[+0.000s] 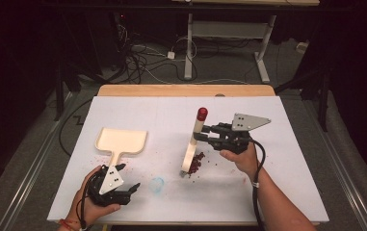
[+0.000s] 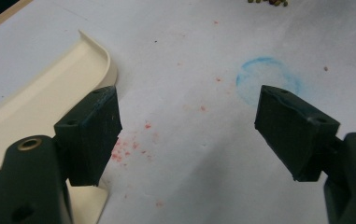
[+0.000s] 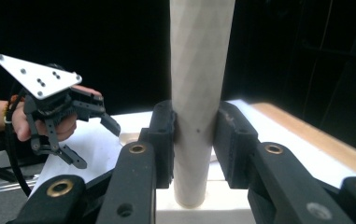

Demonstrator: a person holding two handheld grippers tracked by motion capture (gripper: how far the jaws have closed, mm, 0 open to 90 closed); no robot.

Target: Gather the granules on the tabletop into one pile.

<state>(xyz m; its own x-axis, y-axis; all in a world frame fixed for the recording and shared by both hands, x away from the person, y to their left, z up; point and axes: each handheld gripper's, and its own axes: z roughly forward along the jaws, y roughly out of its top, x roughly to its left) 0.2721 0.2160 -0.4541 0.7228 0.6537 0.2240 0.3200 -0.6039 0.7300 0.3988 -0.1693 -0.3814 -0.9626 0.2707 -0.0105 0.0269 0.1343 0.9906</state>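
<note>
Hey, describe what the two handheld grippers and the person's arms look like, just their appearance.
Both grippers, left and right, are black, with two blocky jaws and brass-coloured pivot bushings. Each carries a grey three-cornered plate with small holes, and a black cable trails from each. The forearms are unsleeved; the left wrist wears a red band, the right a pale one.

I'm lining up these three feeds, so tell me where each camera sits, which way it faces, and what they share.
High view: above the person's side, facing forward and down on the table; both forearms and both tongs, left and right, show.
Left gripper view: rides the left tongs, facing down at the dustpan edge and blue ring; its open jaws show.
Right gripper view: rides the right tongs, facing level across the table; jaws clamp the brush handle.
Shared: the right gripper view and high view both show the left tongs.
</note>
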